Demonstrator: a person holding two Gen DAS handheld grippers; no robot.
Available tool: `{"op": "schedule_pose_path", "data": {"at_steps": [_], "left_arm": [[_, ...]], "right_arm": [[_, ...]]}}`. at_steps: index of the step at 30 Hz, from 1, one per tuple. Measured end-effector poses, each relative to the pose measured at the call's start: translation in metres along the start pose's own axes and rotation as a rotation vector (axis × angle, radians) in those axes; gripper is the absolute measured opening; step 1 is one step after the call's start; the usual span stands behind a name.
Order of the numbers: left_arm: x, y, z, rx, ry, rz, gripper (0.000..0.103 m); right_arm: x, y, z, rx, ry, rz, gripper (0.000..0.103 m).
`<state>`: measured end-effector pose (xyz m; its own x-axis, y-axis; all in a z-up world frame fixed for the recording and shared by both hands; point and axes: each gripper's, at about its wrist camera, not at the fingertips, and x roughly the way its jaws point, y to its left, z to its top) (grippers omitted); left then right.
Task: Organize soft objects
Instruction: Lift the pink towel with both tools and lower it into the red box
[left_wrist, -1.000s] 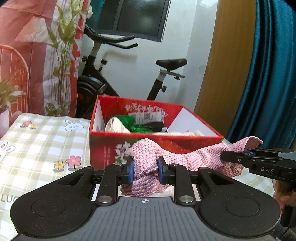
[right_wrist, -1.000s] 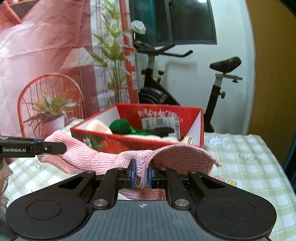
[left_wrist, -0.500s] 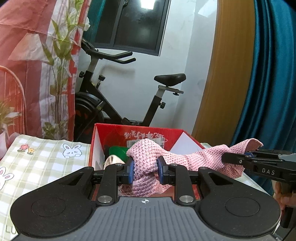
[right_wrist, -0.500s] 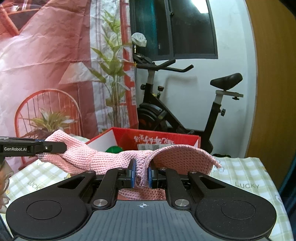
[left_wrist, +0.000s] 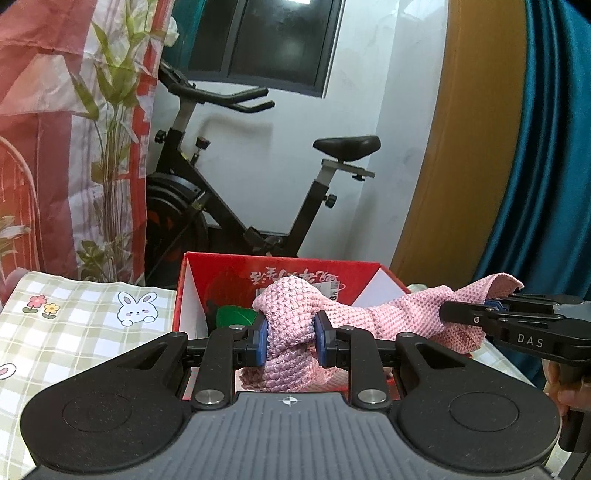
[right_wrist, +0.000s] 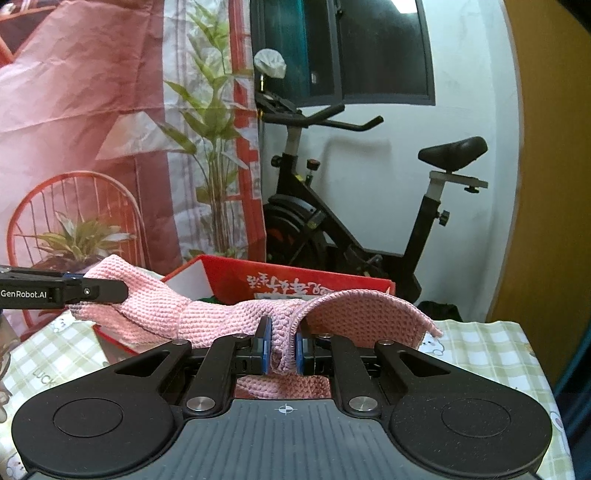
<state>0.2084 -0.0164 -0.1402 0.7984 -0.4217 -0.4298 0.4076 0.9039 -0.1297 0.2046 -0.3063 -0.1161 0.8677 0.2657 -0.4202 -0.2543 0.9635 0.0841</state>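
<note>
Pink knit cloth (left_wrist: 295, 314) bunched, sagging btwn both grippers' fingers (left_wrist: 260, 341), clamped tight.

Each view looks forward from the back of its own hand-held gripper, low over the table (left_wrist: 85, 325) and tilted slightly down. The left wrist view faces the red box (left_wrist: 280, 269) close ahead, with the right hand-held gripper (left_wrist: 491, 308) entering at its right edge. The right wrist view meets the same box (right_wrist: 295, 280) from the other side, with the left hand-held gripper (right_wrist: 74, 280) at its left edge. Both share the exercise bike (right_wrist: 351, 229) behind.
</note>
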Motion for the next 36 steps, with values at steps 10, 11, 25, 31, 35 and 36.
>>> {"op": "schedule_pose_path", "data": {"at_steps": [10,11,25,31,35,36], "left_arm": [[0.042,0.012,0.021,-0.003,0.088,0.018,0.026],[0.046,0.013,0.021,0.001,0.098,0.019,0.026],[0.088,0.023,0.007,0.046,0.284,0.055,0.026],[0.089,0.025,0.008,0.056,0.279,0.072,0.028],[0.085,0.023,0.012,0.063,0.270,0.083,0.035],[0.085,0.023,0.012,0.062,0.271,0.086,0.037]], "right_arm": [[0.053,-0.003,0.016,-0.035,0.079,-0.039,0.012],[0.058,-0.003,0.016,-0.039,0.090,-0.044,0.012],[0.113,0.007,-0.004,-0.021,0.255,-0.029,0.012],[0.115,0.005,-0.011,-0.022,0.277,-0.028,0.013],[0.111,0.006,-0.010,-0.037,0.285,-0.032,0.018],[0.110,0.006,-0.010,-0.040,0.284,-0.034,0.019]]}}
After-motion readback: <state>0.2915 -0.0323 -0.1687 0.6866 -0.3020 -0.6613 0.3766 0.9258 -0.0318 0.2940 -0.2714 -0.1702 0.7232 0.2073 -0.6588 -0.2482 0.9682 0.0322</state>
